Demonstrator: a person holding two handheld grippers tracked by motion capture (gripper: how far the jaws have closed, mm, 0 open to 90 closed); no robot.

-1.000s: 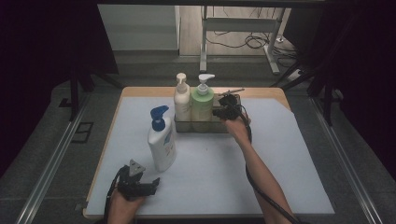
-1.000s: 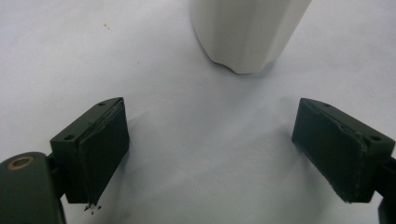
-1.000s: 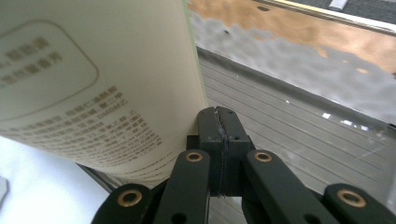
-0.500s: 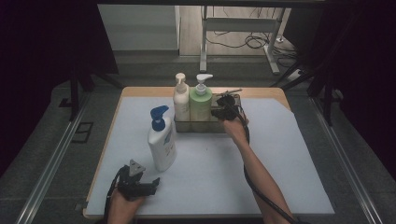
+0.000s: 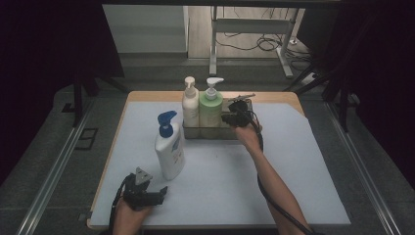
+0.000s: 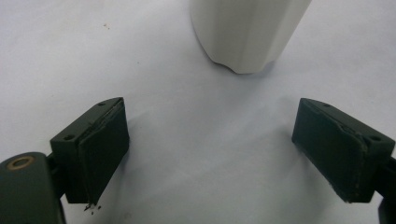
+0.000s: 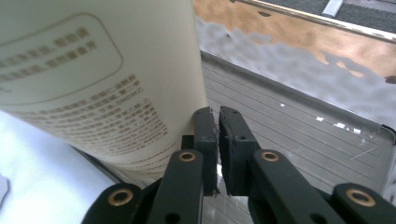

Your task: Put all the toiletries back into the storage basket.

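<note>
A metal tray (image 5: 229, 133) stands at the back of the white mat. It holds a cream bottle (image 5: 190, 105) and a green pump bottle (image 5: 211, 110). My right gripper (image 5: 226, 118) is in the tray's right part, just right of the green bottle. In the right gripper view the gripper (image 7: 214, 112) has its jaws pressed together, with nothing seen between them. The bottle's printed side (image 7: 93, 70) touches the left jaw. A white bottle with a blue pump (image 5: 169, 149) stands on the mat. My left gripper (image 5: 159, 192) rests in front of it, open (image 6: 212, 144), the bottle's base (image 6: 247, 32) just ahead.
The tray's ribbed floor (image 7: 289, 121) lies bare to the right of my right jaws. The white mat (image 5: 303, 166) covers most of the wooden table (image 5: 274, 96). Dark floor and a rail (image 5: 54, 171) flank the table's left side.
My right gripper has eased slightly lower and nearer beside the green bottle. The left gripper and the bottles have not moved.
</note>
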